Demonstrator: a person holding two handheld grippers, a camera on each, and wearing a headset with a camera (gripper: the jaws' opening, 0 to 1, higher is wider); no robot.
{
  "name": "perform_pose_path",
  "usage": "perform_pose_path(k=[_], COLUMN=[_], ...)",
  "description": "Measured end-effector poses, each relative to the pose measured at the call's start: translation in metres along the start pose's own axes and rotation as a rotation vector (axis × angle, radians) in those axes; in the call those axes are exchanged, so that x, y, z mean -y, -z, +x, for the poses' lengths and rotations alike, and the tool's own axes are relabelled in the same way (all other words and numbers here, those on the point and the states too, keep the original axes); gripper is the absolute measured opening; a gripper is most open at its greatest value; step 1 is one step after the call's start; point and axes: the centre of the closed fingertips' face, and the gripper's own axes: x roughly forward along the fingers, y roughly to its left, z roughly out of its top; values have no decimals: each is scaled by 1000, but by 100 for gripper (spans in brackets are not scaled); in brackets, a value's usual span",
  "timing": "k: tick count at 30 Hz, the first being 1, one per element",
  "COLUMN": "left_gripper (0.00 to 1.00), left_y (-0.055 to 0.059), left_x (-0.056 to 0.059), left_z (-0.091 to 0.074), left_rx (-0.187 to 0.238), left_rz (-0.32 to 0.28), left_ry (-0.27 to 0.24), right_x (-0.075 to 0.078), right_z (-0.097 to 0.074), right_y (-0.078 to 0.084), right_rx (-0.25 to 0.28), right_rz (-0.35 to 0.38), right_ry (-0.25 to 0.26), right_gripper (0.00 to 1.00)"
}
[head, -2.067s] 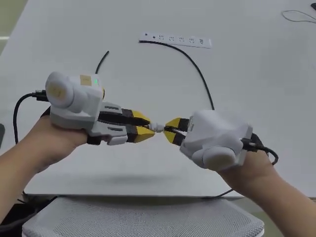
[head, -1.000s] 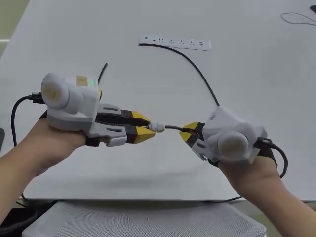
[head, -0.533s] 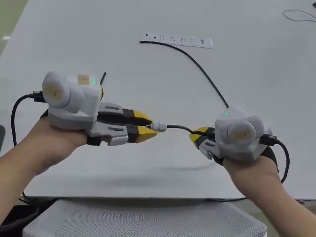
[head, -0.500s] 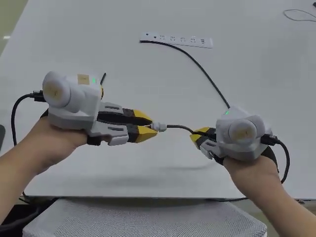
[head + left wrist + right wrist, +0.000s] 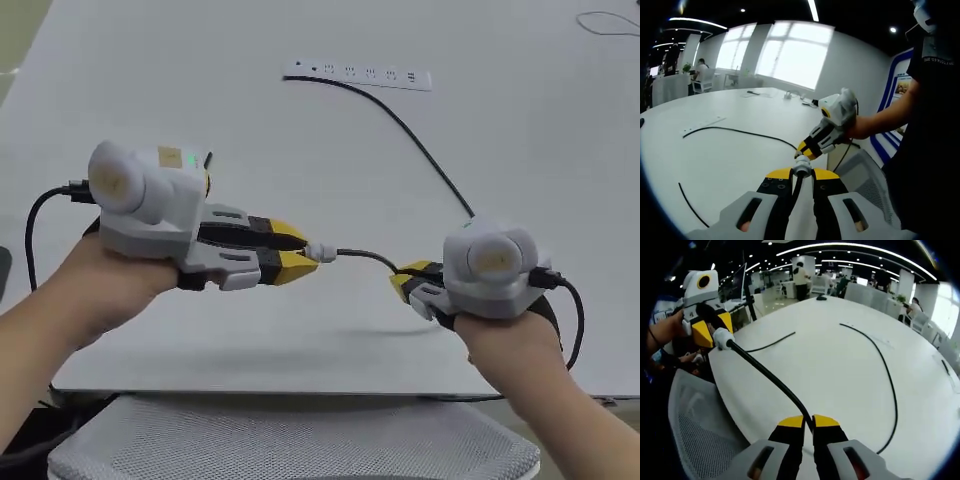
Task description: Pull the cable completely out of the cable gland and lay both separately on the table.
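A small white cable gland (image 5: 321, 252) sits pinched between the yellow tips of my left gripper (image 5: 300, 253), held above the table's near edge. A thin black cable (image 5: 365, 258) runs out of the gland to my right gripper (image 5: 404, 281), which is shut on it a short way to the right. In the left gripper view the gland (image 5: 801, 165) sits at the jaw tips of the left gripper (image 5: 801, 173), with the right gripper (image 5: 812, 145) just beyond. In the right gripper view the cable (image 5: 765, 372) stretches from the gland (image 5: 722, 337) down into the right gripper (image 5: 808, 421).
A white power strip (image 5: 360, 76) lies at the far side of the white table (image 5: 300, 330), and its black cord (image 5: 420, 152) curves toward the right gripper. A short loose black wire (image 5: 770, 346) lies behind the left gripper. A grey mesh chair (image 5: 300, 440) stands below the table's front edge.
My right gripper has drawn away to the right from the left one, and a longer stretch of cable now shows between the gland and its jaws. The left gripper has stayed roughly in place.
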Motion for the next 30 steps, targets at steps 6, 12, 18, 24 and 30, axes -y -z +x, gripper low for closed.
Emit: perform_pose_path(k=[6,12,18,24,30], left_gripper=[15,15,15,15,15], left_y=[0,1,4,4,4], left_x=[-2,-2,-2,-2,-3], left_z=[-2,-2,-1,0,0], left_rx=[2,-4,-11,-14,-18], left_rz=[-9,-12,-7,-7,-5], left_ry=[-7,-8,-10,-8,-5], right_x=[-5,-10,-39,-59,-75], right_z=[-4,-12,-22,-24,-20], right_y=[-3,-14,-42,-64,-72], right_rx=[15,46,100,112,95], right_rz=[-50,-91,-189,-313,-460], right_ry=[-5,-18,-104,-115,-143], right_gripper=[1,9,19,17,13])
